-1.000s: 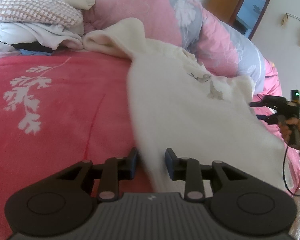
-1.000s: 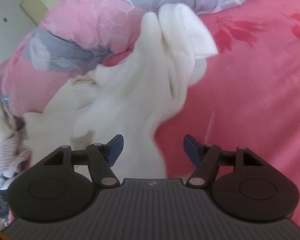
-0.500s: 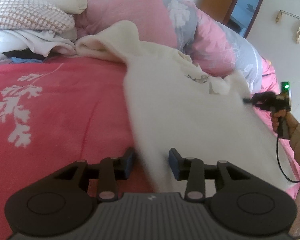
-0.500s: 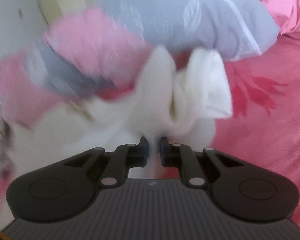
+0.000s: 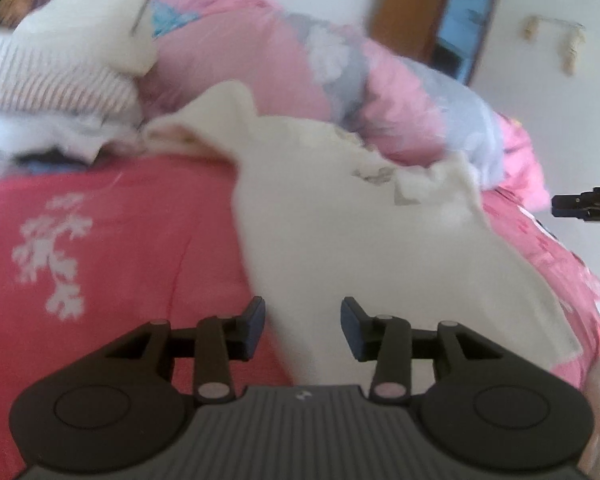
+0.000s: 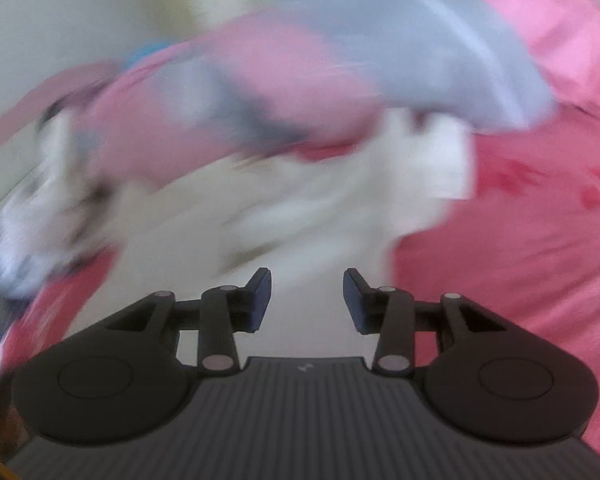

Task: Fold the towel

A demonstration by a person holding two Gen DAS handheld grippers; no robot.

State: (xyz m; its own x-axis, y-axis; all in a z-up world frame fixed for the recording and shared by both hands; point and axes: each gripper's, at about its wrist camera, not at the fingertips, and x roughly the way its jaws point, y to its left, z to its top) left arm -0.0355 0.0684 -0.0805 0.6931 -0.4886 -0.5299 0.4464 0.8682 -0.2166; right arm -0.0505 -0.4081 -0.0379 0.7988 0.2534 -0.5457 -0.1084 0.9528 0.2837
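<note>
Towel, cream, lies spread on the red bed, far end bunched against the pink-grey quilt. Left tongs: jaws opening, towel's near edge runs between them, pads not pressing it. Right tongs: jaws opening, above the towel, nothing gripped; view blurred. Right tongs' tip shows at the left view's right edge, clear of the cloth.

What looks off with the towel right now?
The white towel lies rumpled on the red bedspread, its far edge bunched against the pink-and-grey duvet. Both the left gripper and the right gripper are opening, pads clear of the cloth. The right view is blurred.
</note>
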